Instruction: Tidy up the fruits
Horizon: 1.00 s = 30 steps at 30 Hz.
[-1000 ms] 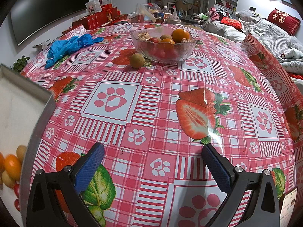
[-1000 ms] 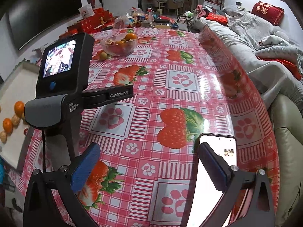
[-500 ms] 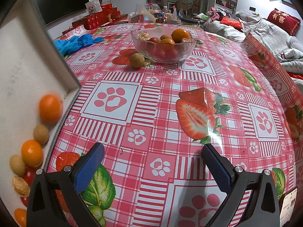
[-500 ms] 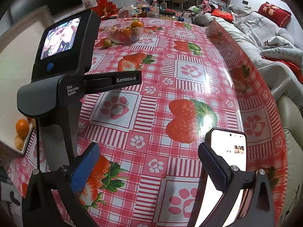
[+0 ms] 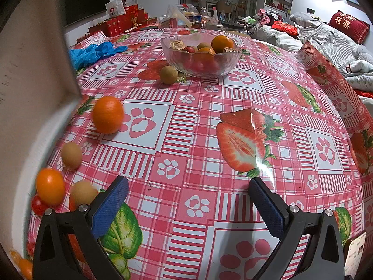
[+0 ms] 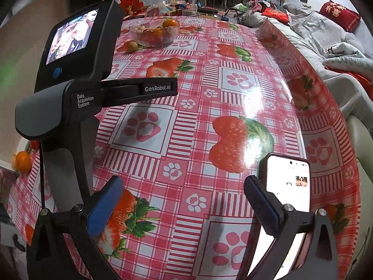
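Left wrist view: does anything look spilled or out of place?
Yes. A large orange, a smaller orange and two tan round fruits lie loose on the red checked tablecloth, blurred, beside a tilted beige tray.

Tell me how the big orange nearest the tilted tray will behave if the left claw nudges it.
The orange is round and looks motion-blurred, so it will probably roll at a light touch. The tablecloth looks glossy, so little may slow it. Its firm-looking rind should suit the left claw, whose jaws stand wide open.
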Available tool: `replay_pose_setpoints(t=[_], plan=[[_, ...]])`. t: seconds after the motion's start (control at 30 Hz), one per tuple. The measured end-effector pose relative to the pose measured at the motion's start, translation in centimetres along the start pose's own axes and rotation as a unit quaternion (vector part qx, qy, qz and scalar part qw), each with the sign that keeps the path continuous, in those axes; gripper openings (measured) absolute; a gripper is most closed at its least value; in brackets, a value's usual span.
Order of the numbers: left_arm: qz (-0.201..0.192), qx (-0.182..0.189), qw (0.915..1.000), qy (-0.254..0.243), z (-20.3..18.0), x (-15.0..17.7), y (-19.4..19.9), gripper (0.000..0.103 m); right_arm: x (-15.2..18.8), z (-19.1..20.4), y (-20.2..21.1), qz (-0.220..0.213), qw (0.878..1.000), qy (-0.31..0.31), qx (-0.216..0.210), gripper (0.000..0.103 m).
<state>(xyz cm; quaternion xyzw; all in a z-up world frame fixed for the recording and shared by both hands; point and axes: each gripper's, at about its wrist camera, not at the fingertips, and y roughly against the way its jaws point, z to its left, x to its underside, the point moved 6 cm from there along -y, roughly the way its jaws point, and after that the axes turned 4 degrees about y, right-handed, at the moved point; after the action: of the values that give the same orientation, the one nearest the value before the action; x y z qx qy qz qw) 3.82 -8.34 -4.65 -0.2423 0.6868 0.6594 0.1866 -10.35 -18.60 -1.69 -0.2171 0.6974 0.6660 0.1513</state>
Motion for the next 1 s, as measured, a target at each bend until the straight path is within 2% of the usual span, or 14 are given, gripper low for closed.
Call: replay_pose_setpoints(t=[1.0], plan=[[0.000, 0.000, 1.0000, 0.000, 0.0, 0.0, 0.0, 0.103, -0.4, -0.5, -0.9, 0.010, 1.000, -0.014, -0.018, 0.103]])
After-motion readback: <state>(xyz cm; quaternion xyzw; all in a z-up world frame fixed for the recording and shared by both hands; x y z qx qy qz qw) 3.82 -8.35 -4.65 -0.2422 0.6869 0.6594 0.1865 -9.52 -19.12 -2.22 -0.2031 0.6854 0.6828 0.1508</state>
